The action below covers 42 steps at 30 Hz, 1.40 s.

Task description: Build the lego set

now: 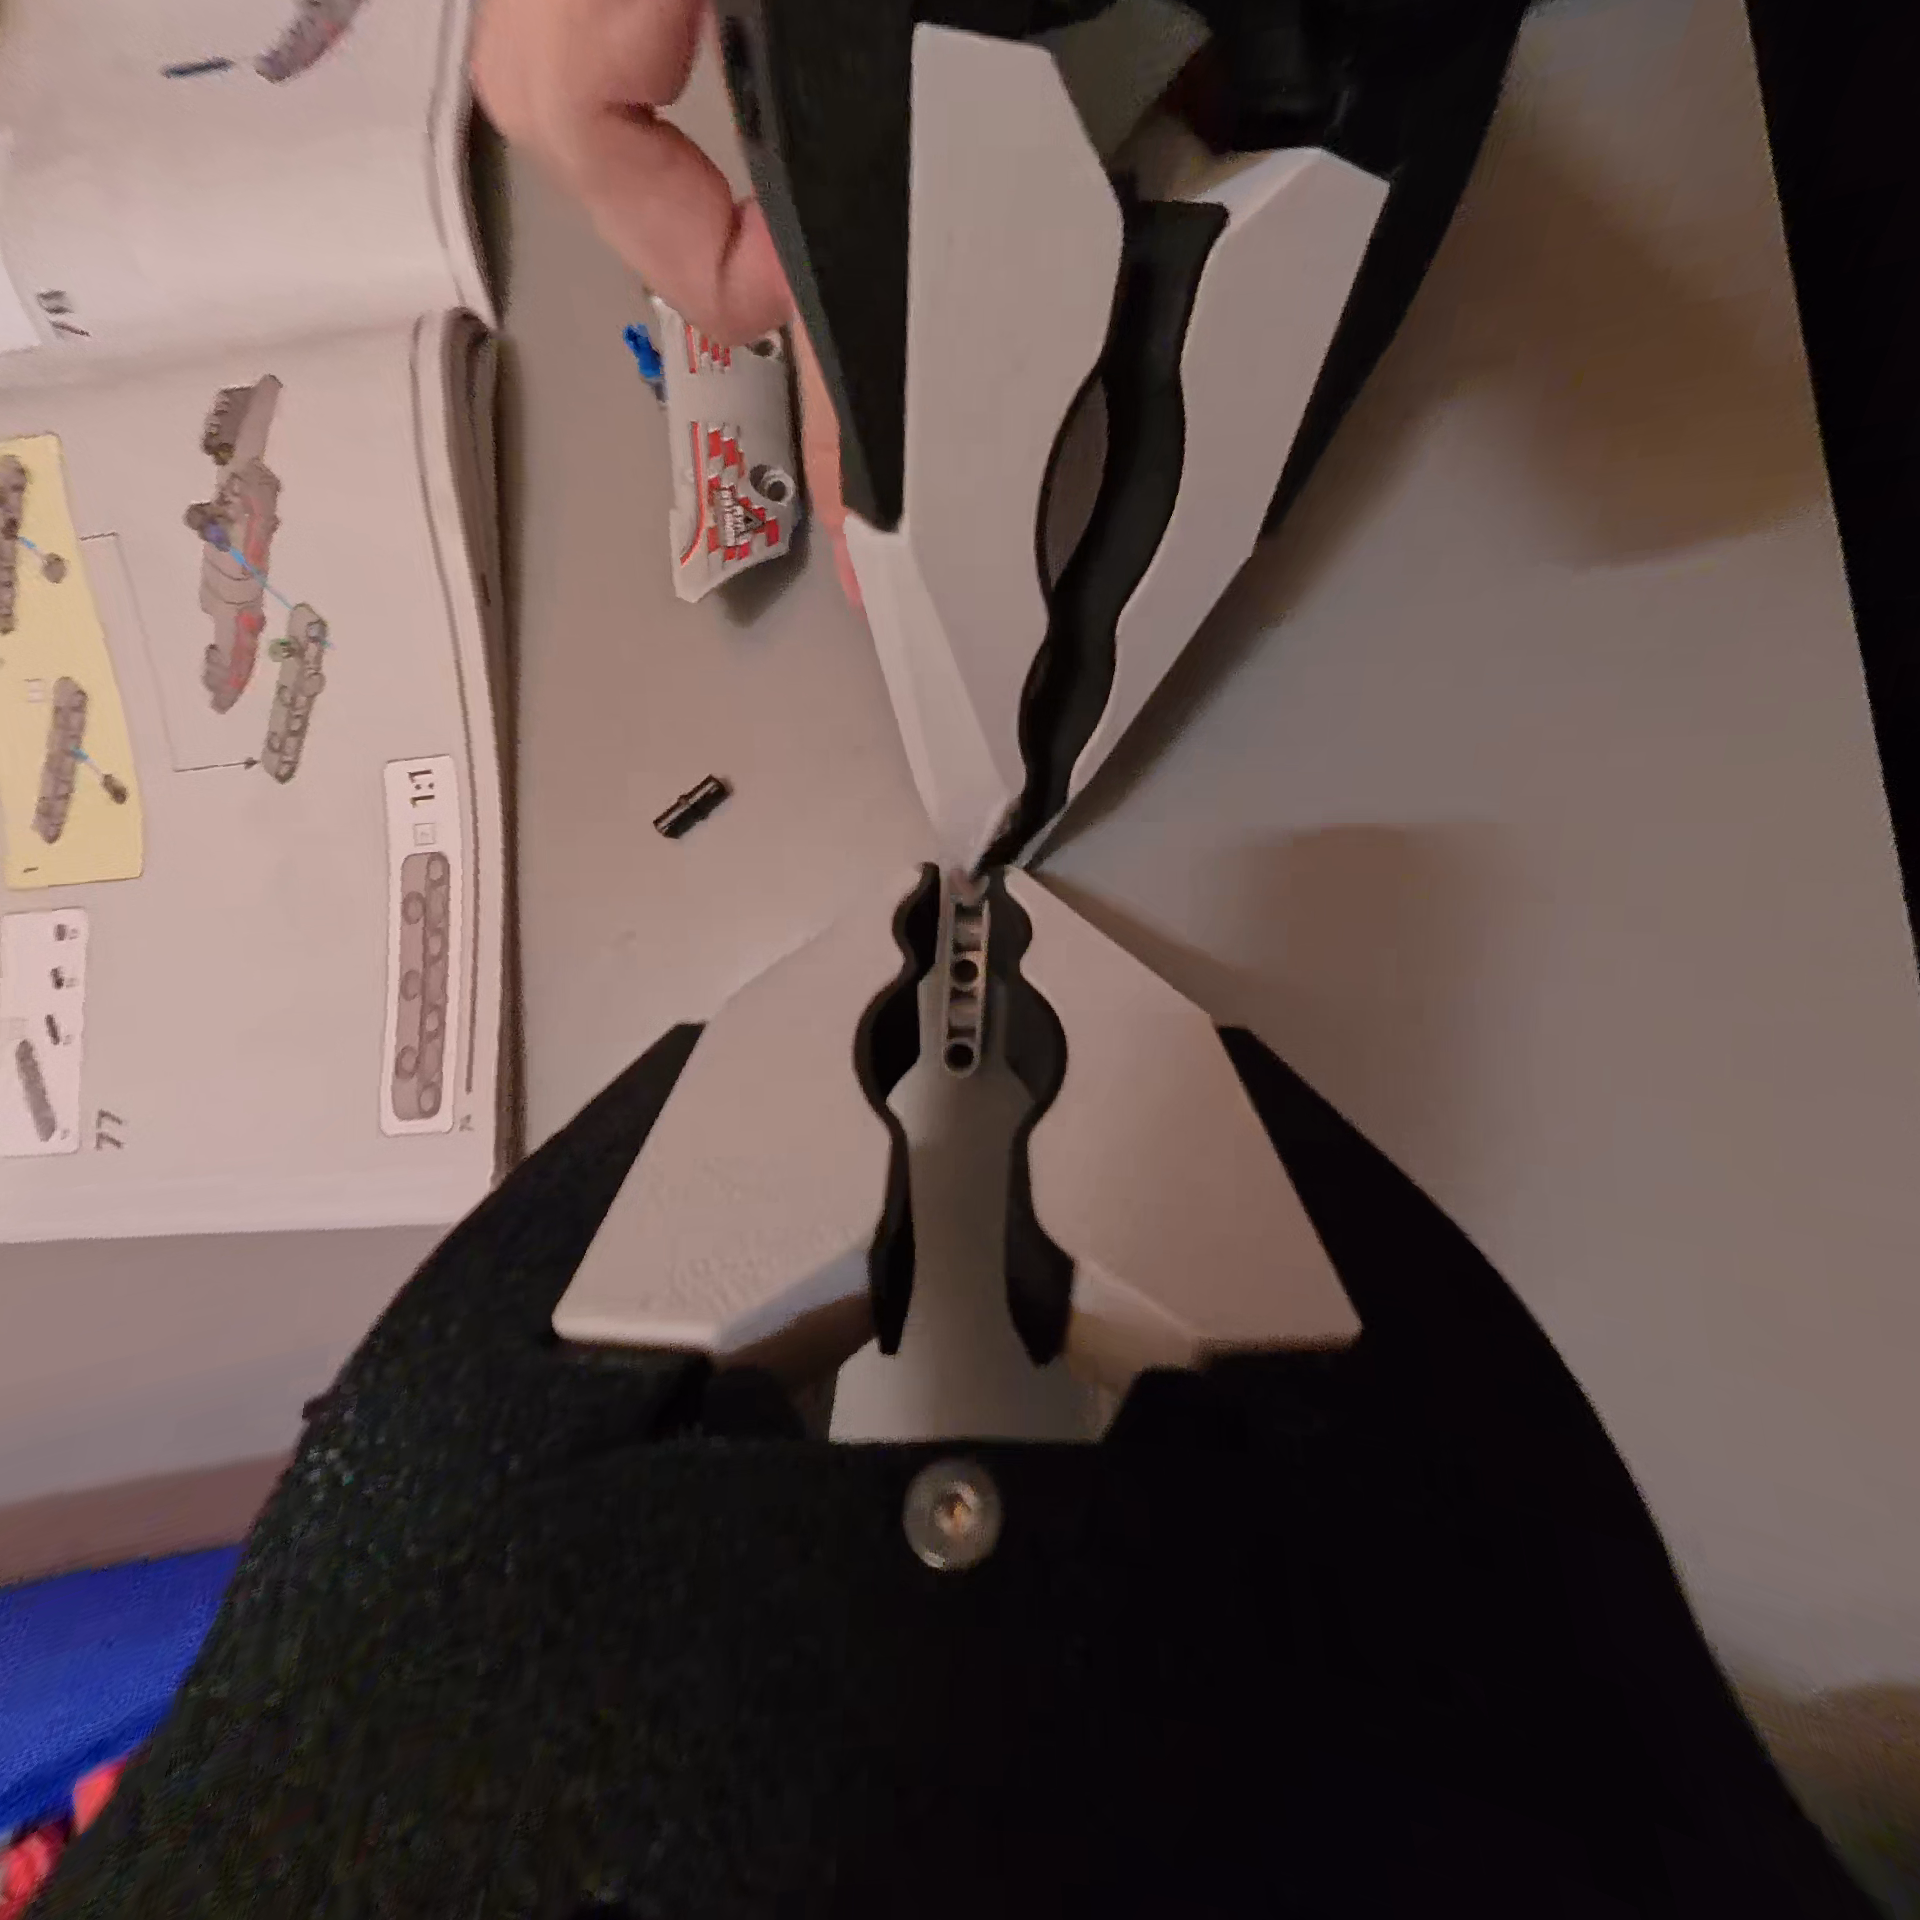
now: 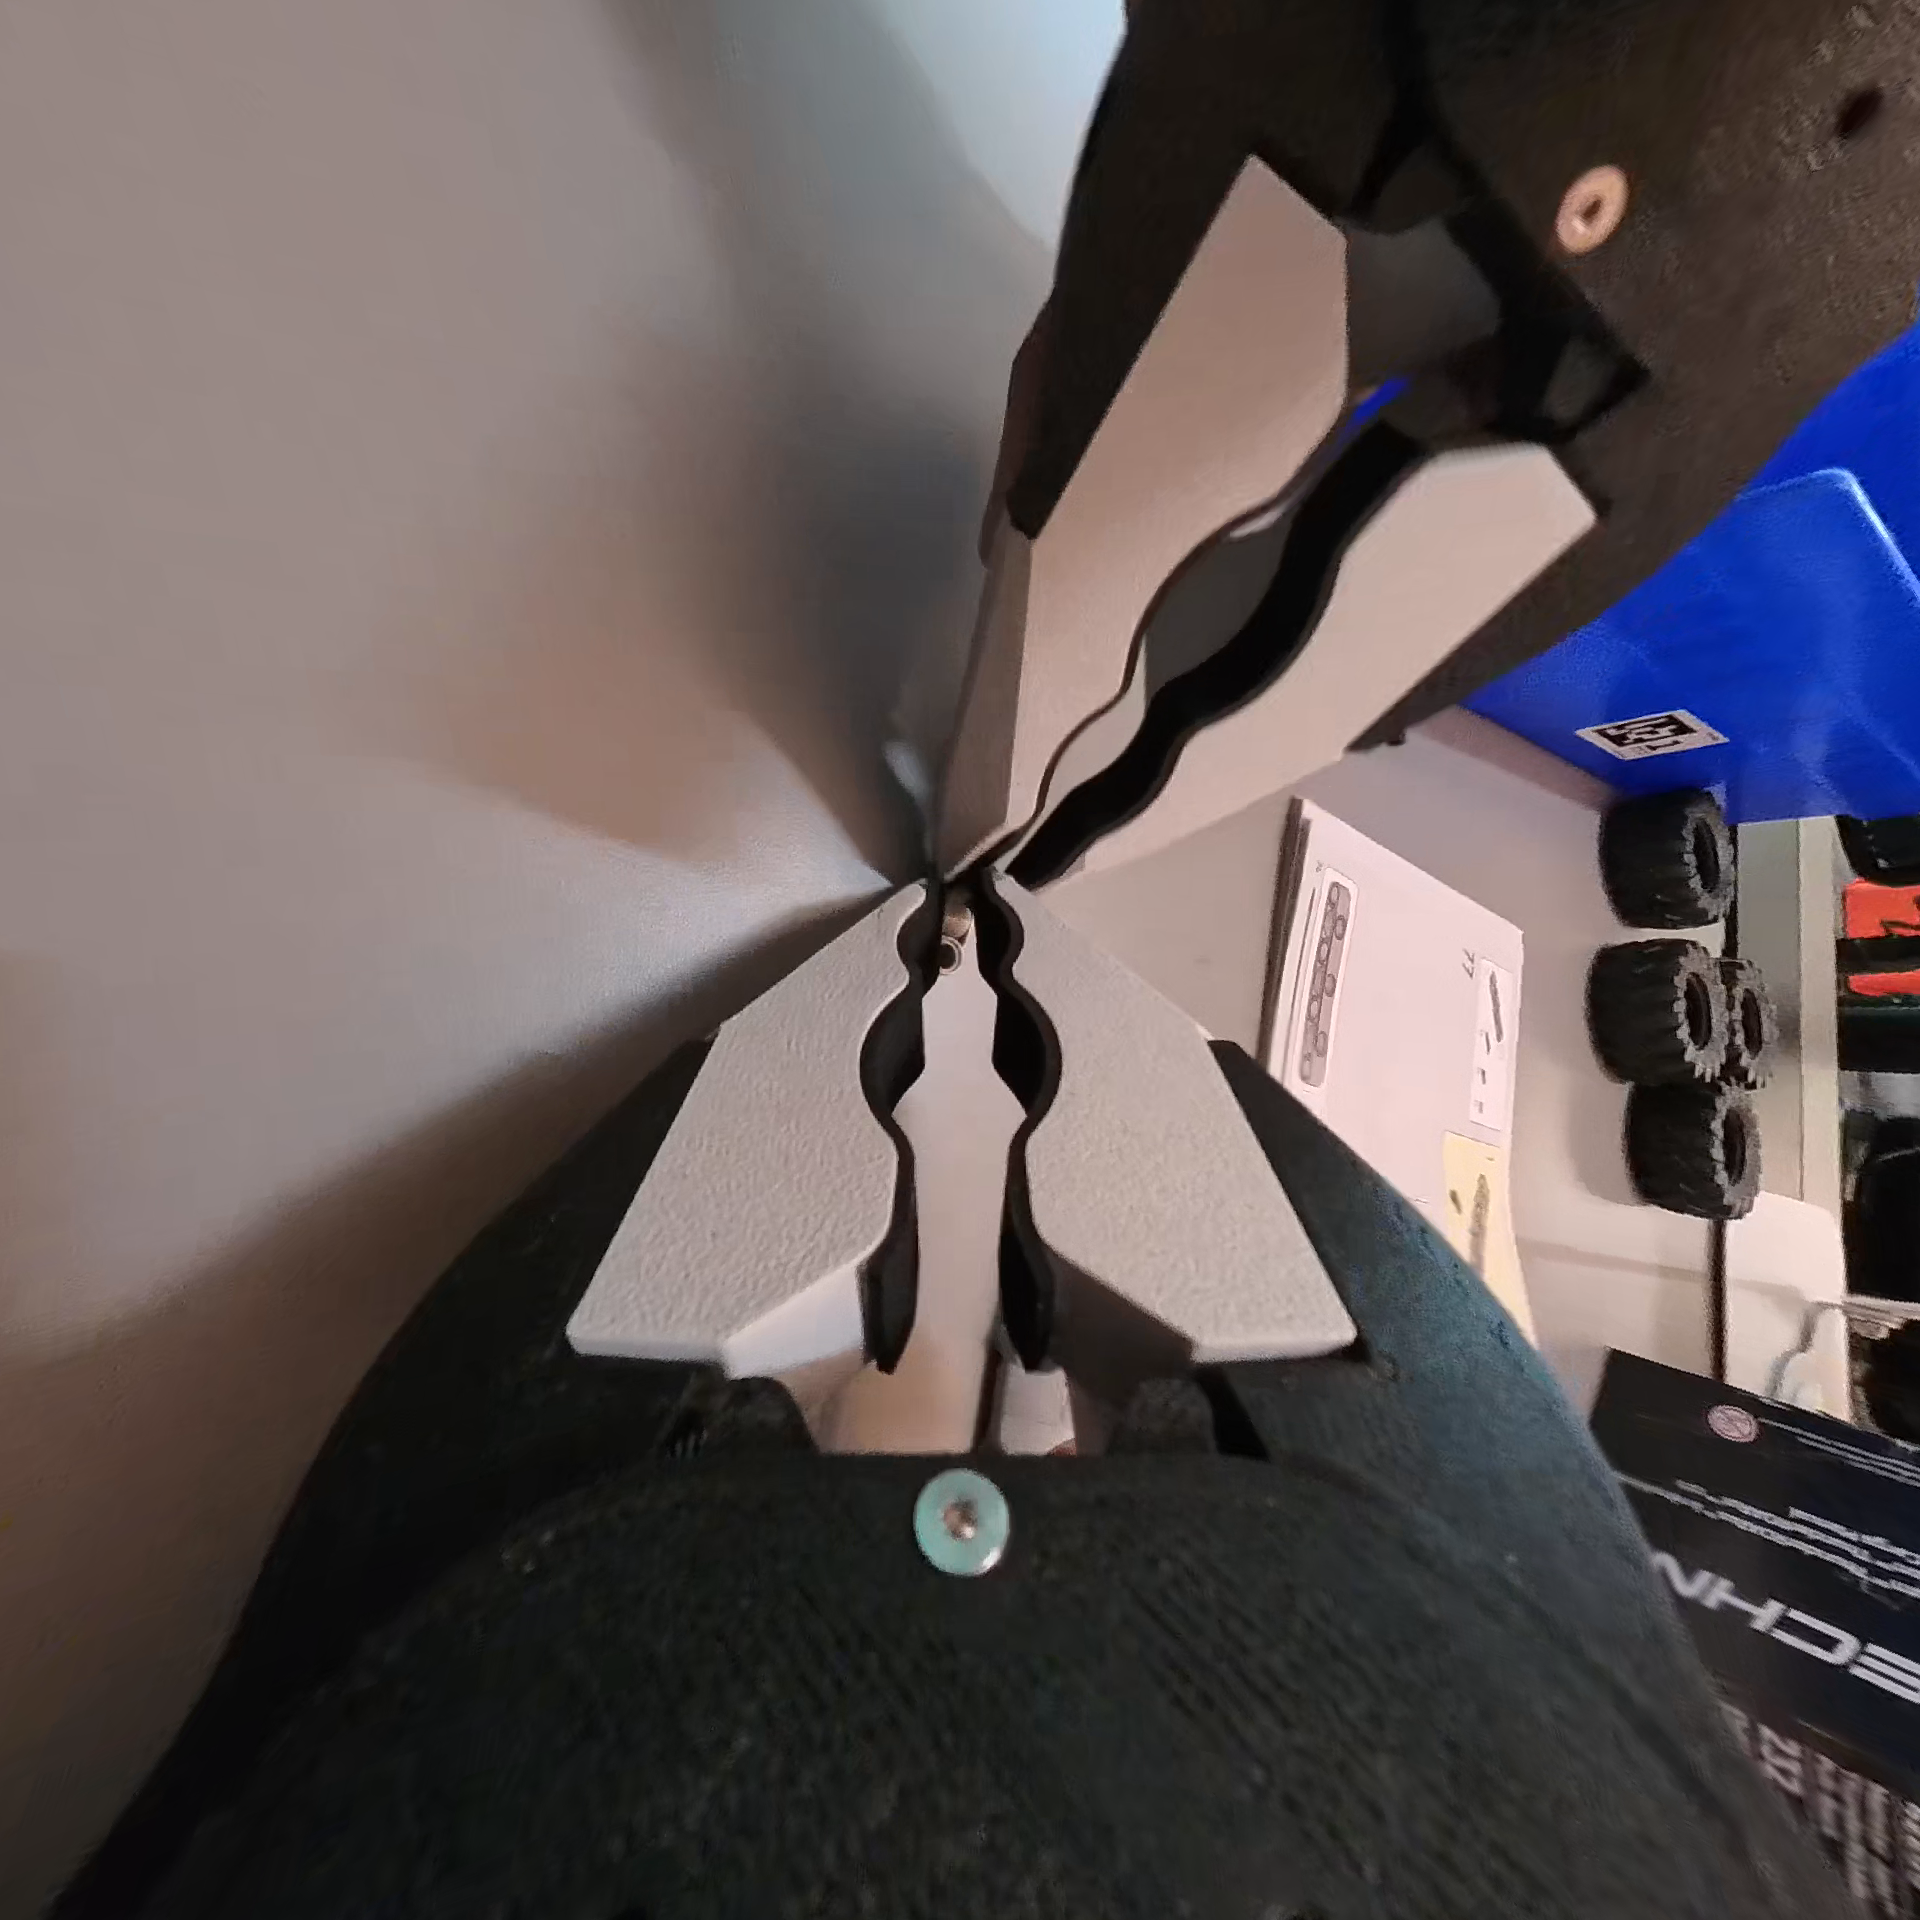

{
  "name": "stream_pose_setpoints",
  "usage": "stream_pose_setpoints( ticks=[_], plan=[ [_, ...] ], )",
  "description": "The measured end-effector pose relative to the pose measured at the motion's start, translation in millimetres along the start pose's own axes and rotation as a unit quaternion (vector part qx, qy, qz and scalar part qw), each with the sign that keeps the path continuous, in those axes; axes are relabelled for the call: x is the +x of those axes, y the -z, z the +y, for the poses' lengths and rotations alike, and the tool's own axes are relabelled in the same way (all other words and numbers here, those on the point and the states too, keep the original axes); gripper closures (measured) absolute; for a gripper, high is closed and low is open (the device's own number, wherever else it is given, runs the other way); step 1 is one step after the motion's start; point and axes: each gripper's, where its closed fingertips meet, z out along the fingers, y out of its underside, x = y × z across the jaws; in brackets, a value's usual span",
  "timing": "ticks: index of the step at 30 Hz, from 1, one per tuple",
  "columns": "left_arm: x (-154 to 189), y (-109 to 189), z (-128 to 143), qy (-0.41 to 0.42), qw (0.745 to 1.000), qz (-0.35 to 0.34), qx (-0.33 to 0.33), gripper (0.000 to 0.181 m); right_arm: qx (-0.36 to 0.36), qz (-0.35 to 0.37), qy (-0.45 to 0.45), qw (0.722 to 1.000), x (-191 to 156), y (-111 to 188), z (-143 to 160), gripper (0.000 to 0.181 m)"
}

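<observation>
In the left wrist view my left gripper [image 1: 968, 894] is shut on a short grey beam with holes [image 1: 966, 982], held lengthwise between its fingers above the white table [image 1: 1455, 727]. My right gripper [image 1: 997, 831] comes from the top, tip to tip with the left one at the beam's far end. In the right wrist view my right gripper [image 2: 951, 899] is shut on a small light-coloured pin [image 2: 953, 933], and the left gripper [image 2: 966, 868] reaches in from the upper right. The joint between pin and beam is hidden by the fingertips.
An open instruction booklet [image 1: 260, 623] lies at the left; it also shows in the right wrist view [image 2: 1392, 987]. A grey panel with red checks [image 1: 732, 457], a blue piece [image 1: 644, 358] and a black pin [image 1: 691, 805] lie on the table. Black tyres [image 2: 1673, 1039], a blue bin [image 2: 1766, 623], a black box [image 2: 1766, 1507]. A hand [image 1: 644, 156]. Only a small space, under 4 cm, lies between the two pairs of fingers.
</observation>
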Motion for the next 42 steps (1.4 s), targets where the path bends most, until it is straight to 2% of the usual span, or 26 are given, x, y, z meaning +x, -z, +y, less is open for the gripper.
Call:
stream_pose_setpoints(
  ticks=[4,6,13,15,18,20,27,35,42],
  plan=[
    [0.8,12.2,-2.9,0.044,0.997,-0.003,0.064,0.181,0.018,-0.002,-0.015,1.0,0.1,-0.7,-1.5,0.177],
    [0.5,14.6,-2.6,0.048,0.996,-0.004,0.072,0.181,0.019,-0.001,-0.016,1.0,0.2,-0.8,-1.7,0.177],
    [4.0,6.0,1.0,0.032,0.998,0.007,0.052,0.181,0.013,0.005,-0.007,1.0,-0.9,-3.3,-1.7,0.181],
    [2.5,8.9,2.3,0.027,0.998,0.0,0.052,0.181,0.006,0.018,0.006,1.0,-0.4,-3.9,-2.1,0.181],
    [-1.0,20.8,-2.3,0.047,0.995,-0.003,0.086,0.181,0.016,0.014,-0.014,1.0,-0.3,-3.2,-2.3,0.181],
    [-5.6,23.5,3.1,0.045,0.996,-0.018,0.078,0.181,0.022,0.011,-0.023,0.999,0.1,-2.6,-1.8,0.181],
    [-1.9,10.9,4.0,0.019,0.998,-0.015,0.052,0.181,0.059,0.021,-0.051,0.997,10.2,5.0,-6.9,0.179],
    [0.4,7.3,2.9,0.012,0.999,-0.007,0.049,0.181,0.045,0.003,-0.038,0.998,2.1,-3.9,-4.0,0.181],
    [-3.1,16.0,-3.6,0.021,0.997,-0.013,0.077,0.181,0.05,0.009,-0.04,0.998,4.0,-2.2,-6.1,0.181]
  ],
)
